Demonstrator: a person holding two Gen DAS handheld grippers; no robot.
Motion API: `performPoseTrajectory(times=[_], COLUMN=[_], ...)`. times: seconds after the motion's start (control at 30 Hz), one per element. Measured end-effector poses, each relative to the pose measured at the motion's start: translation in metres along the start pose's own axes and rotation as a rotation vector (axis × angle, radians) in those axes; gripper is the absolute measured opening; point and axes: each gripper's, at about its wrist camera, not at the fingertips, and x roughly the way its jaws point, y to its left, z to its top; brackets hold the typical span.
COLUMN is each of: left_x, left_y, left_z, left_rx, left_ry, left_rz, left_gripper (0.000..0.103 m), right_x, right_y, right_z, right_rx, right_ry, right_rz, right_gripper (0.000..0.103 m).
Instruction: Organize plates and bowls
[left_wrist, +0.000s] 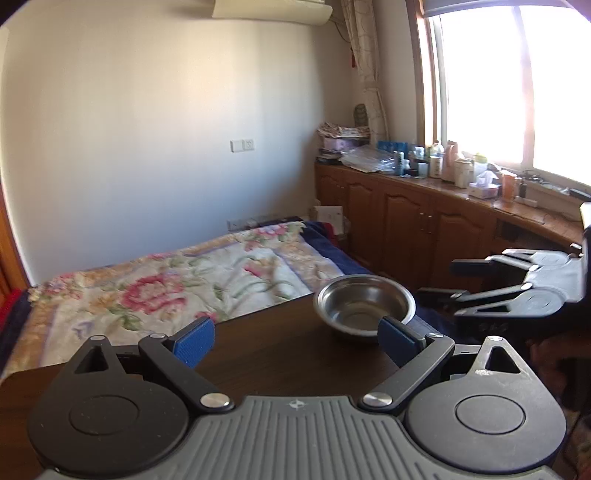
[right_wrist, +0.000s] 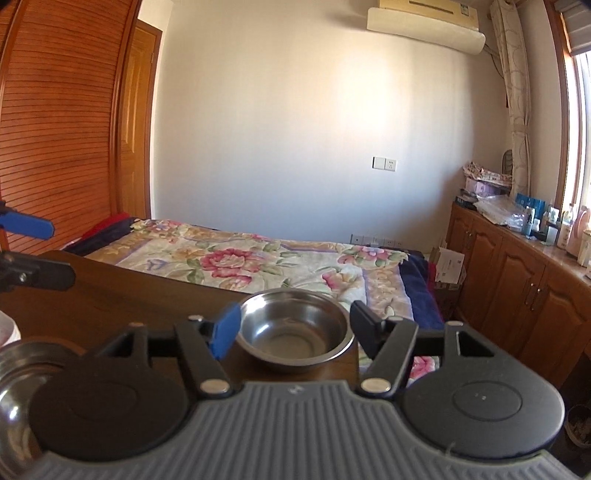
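A small steel bowl (left_wrist: 364, 304) stands empty and upright near the far right corner of the dark wooden table (left_wrist: 277, 350). My left gripper (left_wrist: 295, 341) is open over the table, nothing between its blue pads (left_wrist: 194, 341); the bowl lies ahead by its right finger. In the right wrist view the bowl (right_wrist: 291, 332) sits just beyond my right gripper (right_wrist: 293, 325), framed by its open fingers, which do not press on it. From the left wrist view the right gripper (left_wrist: 437, 277) stands just right of the bowl. A second steel bowl (right_wrist: 14, 387) shows at the lower left.
The table (right_wrist: 129, 295) ends just past the bowl, with a bed under a floral quilt (right_wrist: 240, 258) beyond. Wooden cabinets (left_wrist: 424, 221) topped with bottles and boxes run along the right under a window. A slatted wooden wardrobe (right_wrist: 55, 129) stands at left. The left gripper (right_wrist: 61, 253) shows at the left edge.
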Motion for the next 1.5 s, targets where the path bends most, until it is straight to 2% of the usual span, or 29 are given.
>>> performPoseTrajectory(times=[0.13, 0.5, 0.7, 0.83, 0.97, 1.2, 1.27, 1.5], left_x=[0.016, 0.075, 0.109, 0.130, 0.147, 0.168, 0.173, 0.188], left_y=[-0.008, -0.024, -0.025, -0.022, -0.017, -0.010, -0.011, -0.014], left_z=[0.010, 0.027, 0.033, 0.034, 0.032, 0.027, 0.027, 0.022], left_rx=[-0.011, 0.035, 0.069, 0.063, 0.060, 0.054, 0.053, 0.051], left_ry=[0.016, 0.091, 0.138, 0.189, 0.224, 0.269, 0.287, 0.377], left_rz=[-0.031, -0.074, -0.072, -0.083, -0.069, -0.055, -0.064, -0.132], left_gripper=[0.097, 0.095, 0.085, 0.071, 0.067, 0.053, 0.049, 0.045], right_x=[0.012, 0.040, 0.051, 0.060, 0.067, 0.073, 0.073, 0.075], right_y=[-0.010, -0.033, -0.048, -0.053, -0.059, -0.060, -0.059, -0.060], right_z=[-0.003, -0.012, -0.012, -0.013, -0.016, -0.023, -0.024, -0.024], right_rx=[0.028, 0.093, 0.131, 0.133, 0.166, 0.208, 0.205, 0.226], right_ry=[0.024, 0.082, 0.106, 0.124, 0.149, 0.182, 0.187, 0.199], right_rz=[0.007, 0.015, 0.024, 0.027, 0.061, 0.107, 0.114, 0.143], right_gripper=[0.066, 0.066, 0.065, 0.060, 0.053, 0.050, 0.049, 0.044])
